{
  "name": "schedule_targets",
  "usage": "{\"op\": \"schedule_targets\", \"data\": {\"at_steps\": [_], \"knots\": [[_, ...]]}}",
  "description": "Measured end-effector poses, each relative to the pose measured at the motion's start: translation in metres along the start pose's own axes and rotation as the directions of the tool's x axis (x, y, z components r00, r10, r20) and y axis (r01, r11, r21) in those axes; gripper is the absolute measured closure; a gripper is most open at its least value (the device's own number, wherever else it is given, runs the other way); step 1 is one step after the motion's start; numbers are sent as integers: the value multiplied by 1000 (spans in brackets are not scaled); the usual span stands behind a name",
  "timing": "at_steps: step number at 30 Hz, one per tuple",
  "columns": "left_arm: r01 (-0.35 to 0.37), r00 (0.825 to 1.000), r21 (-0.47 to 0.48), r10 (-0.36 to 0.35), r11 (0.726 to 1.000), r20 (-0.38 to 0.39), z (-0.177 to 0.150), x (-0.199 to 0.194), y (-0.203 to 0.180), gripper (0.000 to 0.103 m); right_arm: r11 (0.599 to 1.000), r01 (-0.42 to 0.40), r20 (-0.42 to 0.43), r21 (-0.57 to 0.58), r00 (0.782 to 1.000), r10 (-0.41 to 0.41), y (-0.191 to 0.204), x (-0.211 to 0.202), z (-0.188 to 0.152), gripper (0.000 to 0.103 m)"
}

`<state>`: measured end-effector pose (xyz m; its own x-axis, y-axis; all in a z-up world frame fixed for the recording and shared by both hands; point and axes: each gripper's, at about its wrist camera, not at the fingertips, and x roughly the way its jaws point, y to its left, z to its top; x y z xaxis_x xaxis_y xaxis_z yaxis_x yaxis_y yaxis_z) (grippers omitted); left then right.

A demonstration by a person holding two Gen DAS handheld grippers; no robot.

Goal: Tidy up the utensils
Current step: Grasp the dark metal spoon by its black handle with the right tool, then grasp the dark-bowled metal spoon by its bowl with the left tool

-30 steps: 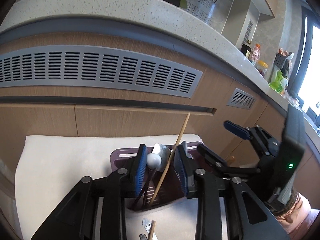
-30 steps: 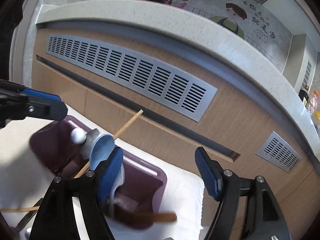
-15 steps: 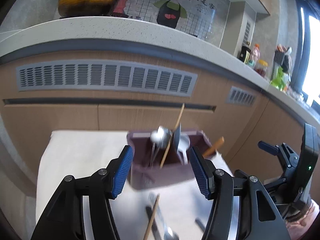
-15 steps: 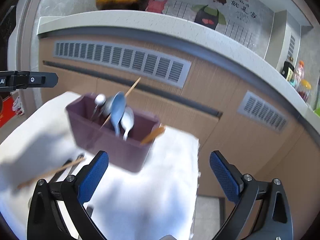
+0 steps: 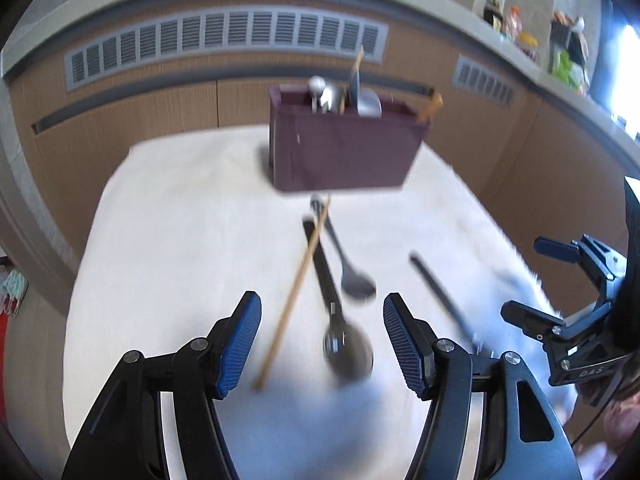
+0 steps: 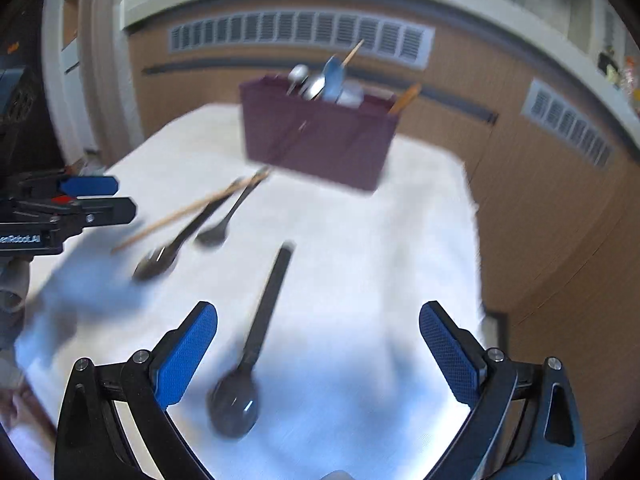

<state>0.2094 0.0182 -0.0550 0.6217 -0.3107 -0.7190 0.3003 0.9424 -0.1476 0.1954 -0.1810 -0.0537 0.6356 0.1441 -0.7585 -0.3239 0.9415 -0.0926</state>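
On white cloth (image 6: 360,240), 6 o'clock of caddy (image 6: 320,140): black spoon (image 6: 256,344), stiff, light, slippery; grab mid-handle. Right gripper (image 6: 318,356) wide, empty; left gripper (image 5: 322,344) jaws just opening, empty.

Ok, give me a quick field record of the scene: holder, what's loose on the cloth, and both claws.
holder: maroon utensil holder at the far end of the white cloth, spoons and chopsticks standing in it
loose: wooden chopstick, small metal spoon, black-handled spoon, second black-handled spoon
left claw: has just been opening, empty, above the loose pieces
right claw: open wide, empty, above the second black-handled spoon
image: motion-blurred
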Motion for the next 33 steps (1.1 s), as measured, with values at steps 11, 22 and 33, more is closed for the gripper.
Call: {"op": "schedule_targets", "data": {"at_steps": [11,22,33], "knots": [[6,999,-39,-8,999,-43,-17,-2,2,34,997,-73,-138,37,987,77,20,49,9,73],[49,995,-61,-54,997,-87,-14,13,0,34,996,-28,-145,90,989,41,-3,53,2,91],[-111,992,64,114,992,-49,-27,30,-39,36,985,-25,-99,170,994,42,-29,53,-14,91]]}}
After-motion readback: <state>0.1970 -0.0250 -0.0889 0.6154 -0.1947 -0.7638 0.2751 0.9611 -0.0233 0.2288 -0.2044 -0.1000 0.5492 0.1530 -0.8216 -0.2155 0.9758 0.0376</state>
